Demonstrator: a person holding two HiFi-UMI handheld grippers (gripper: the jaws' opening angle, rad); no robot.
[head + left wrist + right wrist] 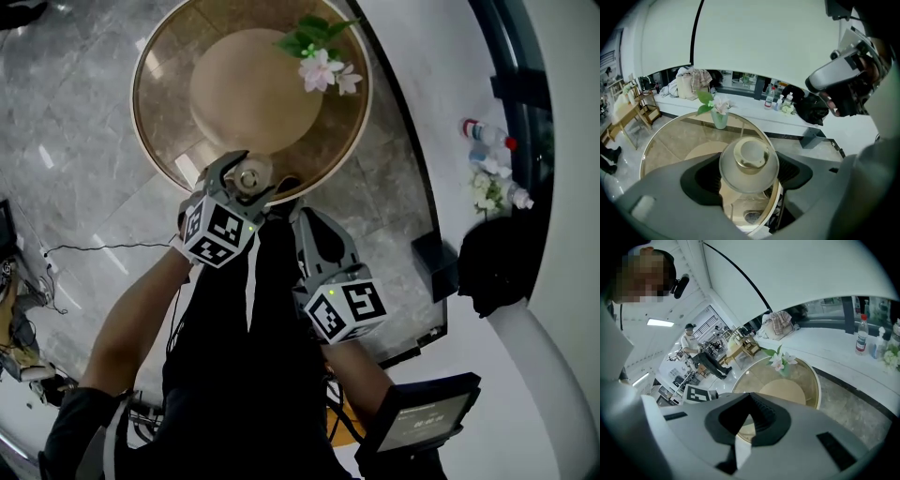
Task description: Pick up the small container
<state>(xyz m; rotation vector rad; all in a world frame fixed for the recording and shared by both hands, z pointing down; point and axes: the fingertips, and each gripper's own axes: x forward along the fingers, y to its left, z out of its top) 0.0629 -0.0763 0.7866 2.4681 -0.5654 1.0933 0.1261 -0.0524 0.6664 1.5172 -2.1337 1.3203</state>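
The small container (249,175) is a clear glass dish with a gold-rimmed lid. My left gripper (246,169) is shut on it, just above the near edge of the round glass table (155,131). In the left gripper view the container (749,161) sits squeezed between the two dark pads of that gripper (749,177). My right gripper (298,216) hangs just right of the left one, close to my body, jaws together with nothing in them. In its own view the right gripper (749,420) points toward the table (808,376).
A small vase of pink flowers (319,58) stands at the table's far side. A white curved ledge on the right carries bottles (487,136) and a black bag (497,262). A screen (422,420) is by my right hip. Cables (84,248) lie on the marble floor at left.
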